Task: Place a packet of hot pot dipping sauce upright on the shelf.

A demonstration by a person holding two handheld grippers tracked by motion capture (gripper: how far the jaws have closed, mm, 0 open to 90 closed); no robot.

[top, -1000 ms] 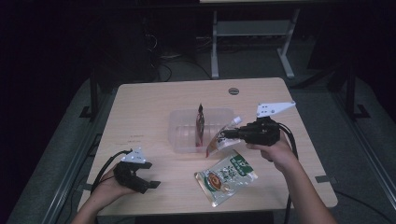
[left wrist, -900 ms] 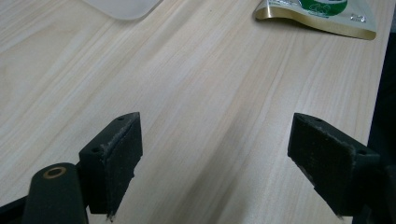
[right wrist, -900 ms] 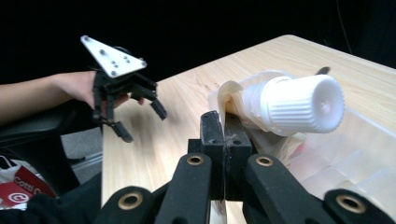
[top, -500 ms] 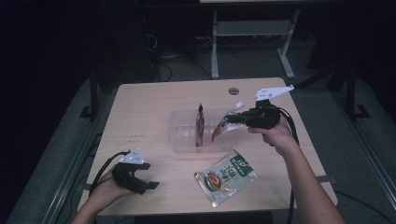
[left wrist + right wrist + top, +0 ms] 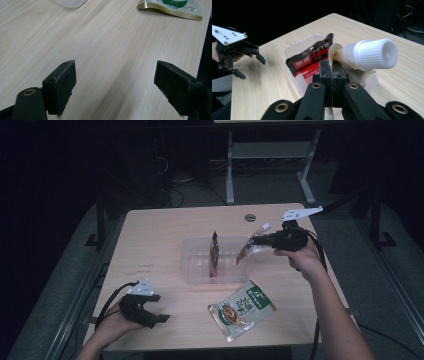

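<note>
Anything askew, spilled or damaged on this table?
No spill or damage. The red-and-black sachet stands on edge in the clear plastic tray, and the right gripper holds a white-capped spout pouch tilted above the tray's right end.

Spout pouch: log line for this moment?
right gripper: shut on spout pouch, above clear tray | left gripper: open, idle | green pouch: on table

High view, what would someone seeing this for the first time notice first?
The right gripper holds a spouted pouch with a white cap in the air over the right end of a clear tub at mid-table. A red-and-black packet stands upright in that tub, and a green-labelled pouch lies flat nearer the person.
</note>
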